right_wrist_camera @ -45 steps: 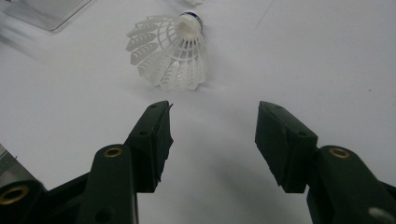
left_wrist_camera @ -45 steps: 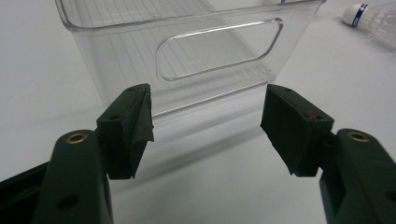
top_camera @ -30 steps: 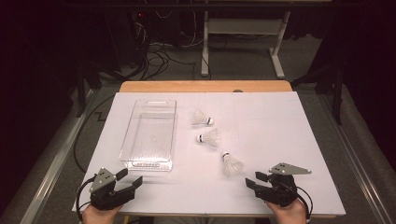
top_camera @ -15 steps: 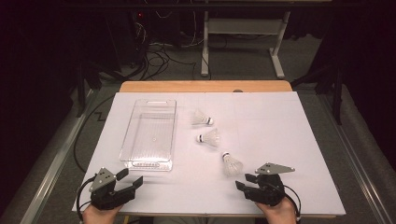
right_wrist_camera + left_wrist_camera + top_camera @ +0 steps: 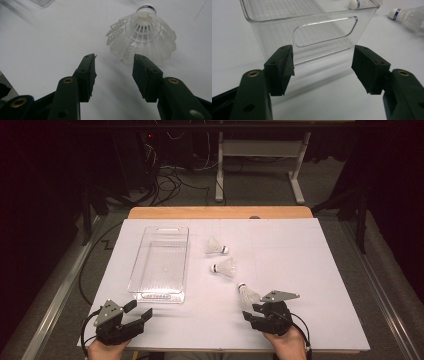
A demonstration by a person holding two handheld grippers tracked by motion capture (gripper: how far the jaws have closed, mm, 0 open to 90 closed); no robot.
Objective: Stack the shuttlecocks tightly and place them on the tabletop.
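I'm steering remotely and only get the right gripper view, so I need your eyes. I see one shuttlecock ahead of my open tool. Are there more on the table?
Observer: Yes, the high view shows two more shuttlecocks lying farther away than the nearest shuttlecock.
Operator: Where's the clear bin?
Observer: The clear bin sits left of all three, with nothing in it.
Operator: And the other tool?
Observer: The left tool is open, facing the bin's near end wall and its handle slot.

The room is dark, and only the white tabletop (image 5: 300, 270) is lit well. Its far edge is bare wood (image 5: 220, 212). Behind it, the grey floor (image 5: 260, 195) carries tangled cables (image 5: 165, 182) and a white desk frame (image 5: 260, 155) with two legs.
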